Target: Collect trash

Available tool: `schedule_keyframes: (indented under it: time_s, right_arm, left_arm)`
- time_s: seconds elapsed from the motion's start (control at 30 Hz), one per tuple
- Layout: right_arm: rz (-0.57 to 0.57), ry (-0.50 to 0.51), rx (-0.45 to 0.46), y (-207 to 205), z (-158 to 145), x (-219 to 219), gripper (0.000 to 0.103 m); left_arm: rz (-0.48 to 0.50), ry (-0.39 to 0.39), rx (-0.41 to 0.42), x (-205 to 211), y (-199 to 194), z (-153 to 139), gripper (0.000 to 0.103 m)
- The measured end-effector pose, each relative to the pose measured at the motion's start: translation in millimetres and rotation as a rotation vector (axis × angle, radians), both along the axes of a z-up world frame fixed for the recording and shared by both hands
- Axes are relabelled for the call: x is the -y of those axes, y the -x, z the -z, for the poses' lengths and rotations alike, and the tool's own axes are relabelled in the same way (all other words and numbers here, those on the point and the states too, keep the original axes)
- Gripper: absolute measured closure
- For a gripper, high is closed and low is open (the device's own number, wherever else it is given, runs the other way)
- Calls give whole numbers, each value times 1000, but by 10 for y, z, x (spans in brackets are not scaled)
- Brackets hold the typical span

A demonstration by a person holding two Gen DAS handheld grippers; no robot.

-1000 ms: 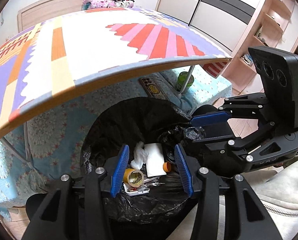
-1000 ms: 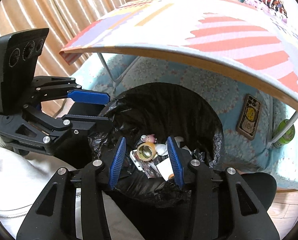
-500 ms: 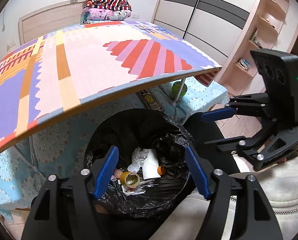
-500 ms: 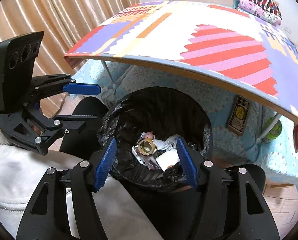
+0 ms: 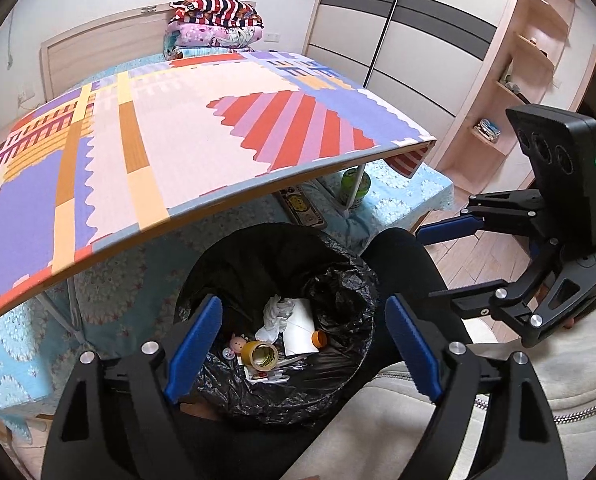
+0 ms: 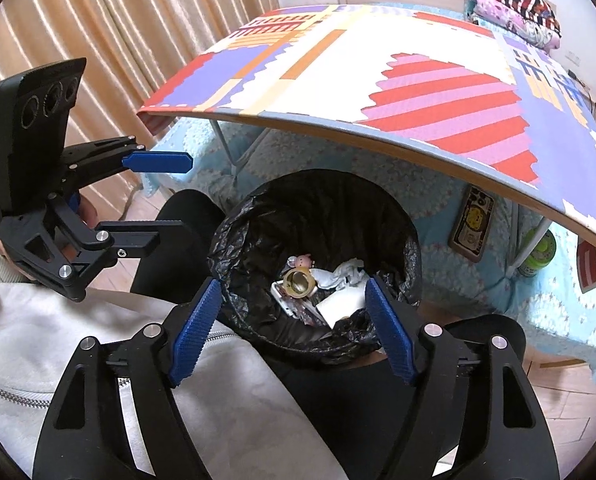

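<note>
We hold both two-finger tongs above a round bin lined with a crinkled black plastic bag (image 5: 349,280), which stands on the floor between our dark-trousered knees, just in front of the low folding table with its colourful foam-mat top (image 5: 178,152). Our left gripper with blue-padded black fingers (image 5: 303,344) is released, its jaws spread wide with nothing between them, and the bin's contents show through the gap. Our right gripper of the same make (image 6: 292,328) is likewise spread wide and holds nothing; in the left view it hangs off to the side of the bin (image 5: 449,260), well clear of the rim.

The collected trash lies at the bottom of the bag: a yellowish roll of adhesive tape (image 5: 261,354), a crumpled white tissue (image 5: 276,312), a flat white sheet of paper (image 5: 299,326), a small orange cap (image 5: 319,337) touching the paper's edge, and a little pink pig-faced toy (image 5: 238,342) just beside the tape. From the right view the tape roll (image 6: 298,280) sits near the middle of the heap with the pink toy (image 6: 303,259) just behind it.

Under the table, on the pale blue patterned bedspread (image 6: 437,196), we see a dark rectangular card with a yellow cartoon face (image 6: 473,228) and a green drink can (image 6: 539,252) next to a white table leg
</note>
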State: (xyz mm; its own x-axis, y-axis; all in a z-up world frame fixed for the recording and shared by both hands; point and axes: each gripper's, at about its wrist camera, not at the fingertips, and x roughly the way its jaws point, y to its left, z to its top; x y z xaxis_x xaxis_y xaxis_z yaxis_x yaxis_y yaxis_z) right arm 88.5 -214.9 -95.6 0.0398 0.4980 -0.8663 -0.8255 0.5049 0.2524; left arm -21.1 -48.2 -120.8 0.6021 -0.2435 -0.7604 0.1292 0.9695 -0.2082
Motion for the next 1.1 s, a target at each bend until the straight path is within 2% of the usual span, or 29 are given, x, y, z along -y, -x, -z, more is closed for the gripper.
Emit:
schedule_keyframes:
  time_s: [1.1]
  right_arm:
    - [-16, -5, 1, 45, -25, -16, 26]
  left_arm:
    - [4, 0, 5, 7, 18, -10, 22]
